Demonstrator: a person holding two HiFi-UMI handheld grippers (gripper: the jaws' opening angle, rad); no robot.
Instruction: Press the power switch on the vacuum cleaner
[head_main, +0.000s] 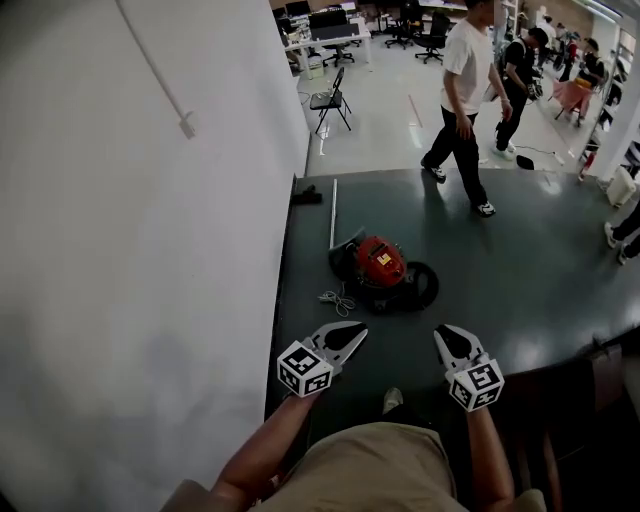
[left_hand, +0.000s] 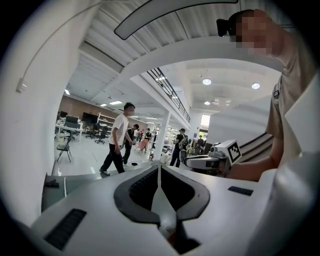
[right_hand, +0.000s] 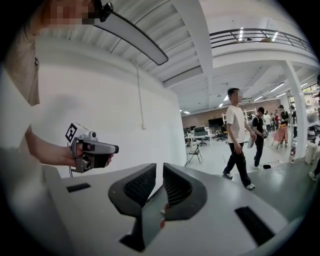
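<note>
**while the vacuum waits on the floor, both grippers hang short of it**

though the white wall (head_main: 130, 250) shuts off the whole left side, the dark floor (head_main: 540, 290) runs wide open to the right and ahead. the near floor, between the person and the vacuum (head_main: 381, 263), looks bare. the one pinch is that the vacuum sits just off the wall's foot. a person (head_main: 465, 100) is walking at the far edge of the dark floor, well apart from the vacuum.

now the vacuum itself: a red canister with a black ring (head_main: 420, 285) at its right and a pale cord (head_main: 338, 298) coiled on the floor at its left. a thin tube (head_main: 333, 213) lies along the floor behind it. neither gripper view shows it. it looks a hard, smooth shell, fairly heavy, and likely to skid or roll under a sideways shove. so no lifting is called for here. i'd press straight down on top, and steady the shell from the open right side if it shifts. the switch is too small to pick out from here.

left gripper (head_main: 352, 332) is level with its partner, jaws touching at the tips, nothing in them. right gripper (head_main: 447, 336) shows a narrow slit between its pads, also empty. both are short of the vacuum.
</note>
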